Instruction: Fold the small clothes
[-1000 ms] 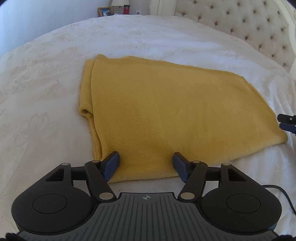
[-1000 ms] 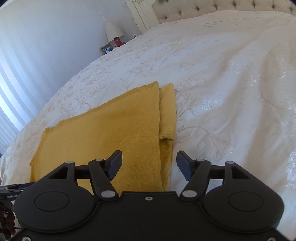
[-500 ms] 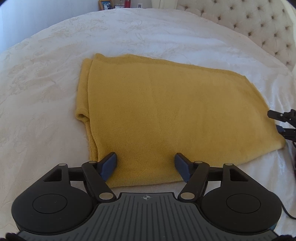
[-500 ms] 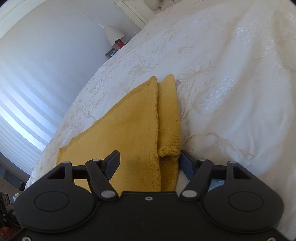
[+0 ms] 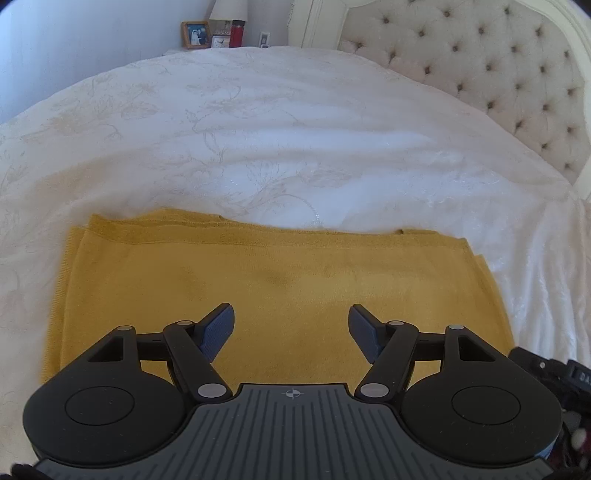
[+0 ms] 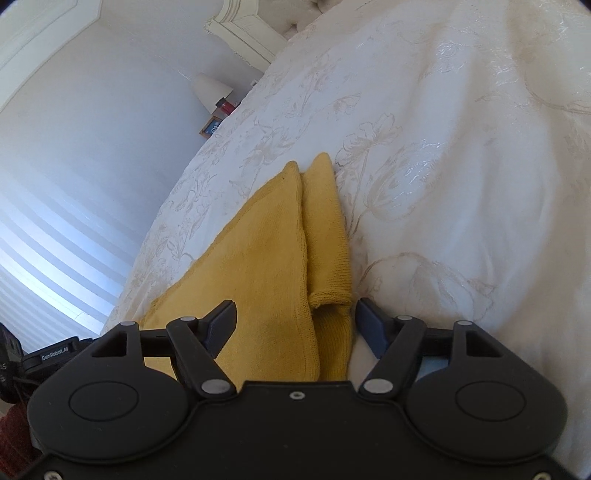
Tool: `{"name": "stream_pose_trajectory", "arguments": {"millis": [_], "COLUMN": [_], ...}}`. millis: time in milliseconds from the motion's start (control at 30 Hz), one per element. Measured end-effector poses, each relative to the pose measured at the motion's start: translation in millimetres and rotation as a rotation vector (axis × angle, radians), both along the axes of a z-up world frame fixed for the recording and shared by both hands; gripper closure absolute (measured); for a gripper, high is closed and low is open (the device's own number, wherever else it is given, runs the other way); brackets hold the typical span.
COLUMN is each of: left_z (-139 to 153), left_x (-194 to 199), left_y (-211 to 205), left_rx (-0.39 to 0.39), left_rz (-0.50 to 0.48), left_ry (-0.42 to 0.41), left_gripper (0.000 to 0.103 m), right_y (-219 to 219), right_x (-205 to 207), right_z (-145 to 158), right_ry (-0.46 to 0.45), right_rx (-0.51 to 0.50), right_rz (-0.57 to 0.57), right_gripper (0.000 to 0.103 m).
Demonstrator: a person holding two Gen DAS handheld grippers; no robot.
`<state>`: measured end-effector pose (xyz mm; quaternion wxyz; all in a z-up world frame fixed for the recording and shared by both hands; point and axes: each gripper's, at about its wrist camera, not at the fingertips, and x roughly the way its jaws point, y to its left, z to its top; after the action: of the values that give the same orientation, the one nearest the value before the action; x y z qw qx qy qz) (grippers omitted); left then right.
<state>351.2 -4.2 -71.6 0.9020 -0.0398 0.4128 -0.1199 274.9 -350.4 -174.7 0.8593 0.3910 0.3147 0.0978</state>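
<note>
A yellow knit garment [image 5: 280, 273] lies folded flat on the white bedspread [image 5: 295, 140]. My left gripper [image 5: 291, 314] hovers over its middle, open, with nothing between the blue pads. In the right wrist view the same garment [image 6: 266, 236] runs away from me, its folded sleeve and cuff [image 6: 330, 295] along the right edge. My right gripper [image 6: 296, 310] stands open and low over that edge. Cloth lies beneath the gap and the pads do not press it. Each gripper shows at the edge of the other's view.
A tufted headboard [image 5: 498, 66] stands at the back right. A nightstand corner holds a lamp [image 5: 228, 9], a photo frame [image 5: 195, 35] and a red cup. Bare bedspread stretches beyond and beside the garment. A window blind [image 6: 55, 236] fills the left wall.
My left gripper has travelled from the garment's near hem to over its middle, and the far long edge now faces it. My right gripper has rolled and sunk closer to the sleeve edge.
</note>
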Motion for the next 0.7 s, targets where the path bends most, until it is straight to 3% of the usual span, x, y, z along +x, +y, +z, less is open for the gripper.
{"name": "stream_pose_trajectory", "arguments": {"millis": [133, 233, 433, 600, 700], "left_z": [-21.6, -31.0, -38.8, -41.3, -41.2], "left_x": [26.9, 34.1, 37.4, 36.0, 37.1], "left_y": [-15.2, -25.0, -27.6, -26.0, -28.1], "left_rx": [0.011, 0.079, 0.122, 0.117, 0.123], "left_rz": [0.043, 0.025, -0.002, -0.005, -0.005], "left_ry": [0.063, 0.055, 0.069, 0.068, 0.069], "left_gripper": [0.036, 0.036, 0.035, 0.035, 0.034], "right_y": [-0.9, -4.0, -8.3, -2.0, 6.5], "right_x": [3.1, 5.2, 11.1, 24.3, 33.2], "right_z": [0.4, -2.1, -6.4, -3.4, 0.7], "right_ry": [0.009, 0.011, 0.007, -0.008, -0.018], "right_rx": [0.003, 0.030, 0.086, 0.063, 0.016], "right_rz": [0.014, 0.014, 0.004, 0.031, 0.071], "right_gripper": [0.031, 0.031, 0.029, 0.017, 0.005]}}
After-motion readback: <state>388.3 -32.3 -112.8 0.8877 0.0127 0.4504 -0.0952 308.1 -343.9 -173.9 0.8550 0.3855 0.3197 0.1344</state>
